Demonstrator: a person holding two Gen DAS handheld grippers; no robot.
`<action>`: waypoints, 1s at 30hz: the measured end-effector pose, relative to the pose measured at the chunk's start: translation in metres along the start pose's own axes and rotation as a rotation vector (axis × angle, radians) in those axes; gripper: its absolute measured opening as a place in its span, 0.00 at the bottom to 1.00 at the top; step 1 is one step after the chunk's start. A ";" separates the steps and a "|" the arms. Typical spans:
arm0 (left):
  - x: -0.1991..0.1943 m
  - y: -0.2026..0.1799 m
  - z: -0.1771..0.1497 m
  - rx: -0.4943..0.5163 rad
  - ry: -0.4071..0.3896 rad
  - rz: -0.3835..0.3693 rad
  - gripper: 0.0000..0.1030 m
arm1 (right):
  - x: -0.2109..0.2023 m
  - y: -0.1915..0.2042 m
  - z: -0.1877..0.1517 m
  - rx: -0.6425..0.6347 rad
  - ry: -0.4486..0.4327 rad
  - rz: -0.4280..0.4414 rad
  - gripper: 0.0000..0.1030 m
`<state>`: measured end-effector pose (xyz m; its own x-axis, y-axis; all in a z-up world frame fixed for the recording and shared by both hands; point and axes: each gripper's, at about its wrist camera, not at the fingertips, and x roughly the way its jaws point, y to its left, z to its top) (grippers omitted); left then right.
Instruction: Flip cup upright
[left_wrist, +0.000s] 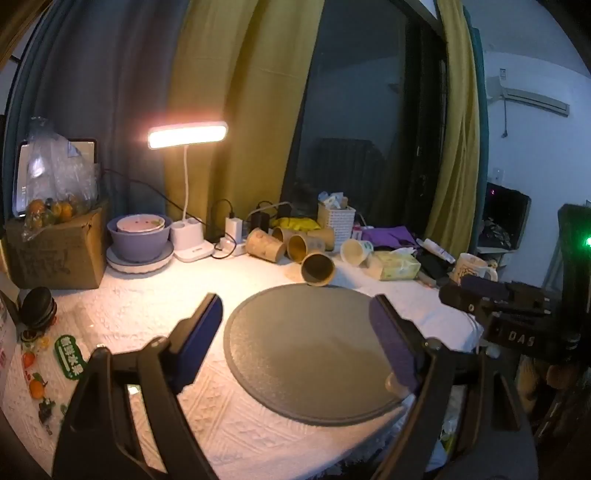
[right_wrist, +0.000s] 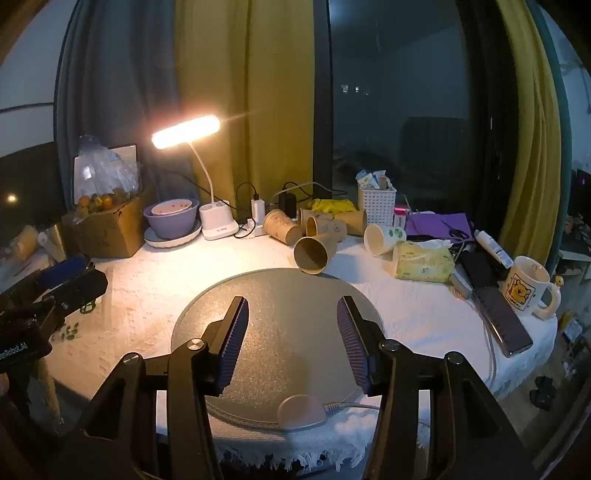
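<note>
A brown paper cup (left_wrist: 317, 268) lies on its side at the far edge of the round grey mat (left_wrist: 310, 354), its mouth facing me; it also shows in the right wrist view (right_wrist: 312, 254). My left gripper (left_wrist: 295, 314) is open and empty above the mat, well short of the cup. My right gripper (right_wrist: 293, 317) is open and empty over the mat (right_wrist: 280, 332), also short of the cup. The right gripper shows at the right edge of the left wrist view (left_wrist: 476, 291).
Several more brown cups (right_wrist: 284, 226) and a white cup (right_wrist: 380, 239) lie tipped behind. A lit desk lamp (right_wrist: 186, 136), purple bowl (right_wrist: 171, 219), cardboard box (right_wrist: 110, 230), tissue pack (right_wrist: 423, 260), white basket (right_wrist: 376, 203), bear mug (right_wrist: 526, 288) and phone (right_wrist: 502, 325) crowd the table.
</note>
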<state>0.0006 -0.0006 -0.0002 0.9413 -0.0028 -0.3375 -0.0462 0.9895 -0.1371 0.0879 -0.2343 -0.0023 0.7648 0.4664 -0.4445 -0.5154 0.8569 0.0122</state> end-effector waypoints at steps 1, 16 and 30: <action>0.000 -0.001 0.000 0.001 0.000 -0.001 0.80 | 0.000 -0.001 0.000 0.000 0.001 0.000 0.51; -0.003 -0.002 0.003 -0.006 -0.008 -0.010 0.80 | -0.005 0.003 0.001 -0.011 0.004 -0.002 0.51; -0.004 -0.003 0.002 -0.007 -0.008 -0.010 0.80 | -0.005 0.001 0.002 -0.013 0.005 -0.001 0.51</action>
<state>-0.0022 -0.0037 0.0037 0.9443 -0.0117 -0.3288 -0.0388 0.9884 -0.1467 0.0844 -0.2349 0.0012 0.7636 0.4643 -0.4488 -0.5196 0.8544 -0.0002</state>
